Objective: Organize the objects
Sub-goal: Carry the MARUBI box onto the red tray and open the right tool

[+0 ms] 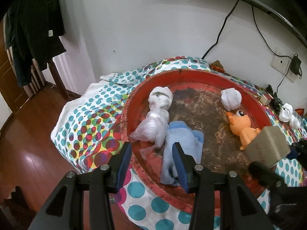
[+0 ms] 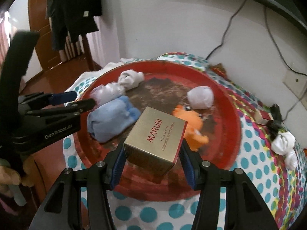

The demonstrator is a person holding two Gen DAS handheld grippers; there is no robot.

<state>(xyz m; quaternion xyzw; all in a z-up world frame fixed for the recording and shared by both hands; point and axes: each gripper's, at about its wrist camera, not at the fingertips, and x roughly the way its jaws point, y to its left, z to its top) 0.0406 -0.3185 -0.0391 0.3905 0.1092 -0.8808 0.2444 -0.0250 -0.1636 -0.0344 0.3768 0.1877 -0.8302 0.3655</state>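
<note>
A round red tray lies on a dotted cloth. In it are a knotted white cloth, a clear plastic bag, a folded blue cloth, a white sock ball and an orange toy. My left gripper hovers open over the tray's near-left rim, above the bag's tail and the blue cloth, with nothing held. My right gripper is shut on a gold box and holds it tilted above the near side of the tray, in front of the toy.
White socks, a small red box and dark figurines sit on the cloth right of the tray. The wall with cables and a socket stands behind. A chair with dark clothes and wooden floor are at the left.
</note>
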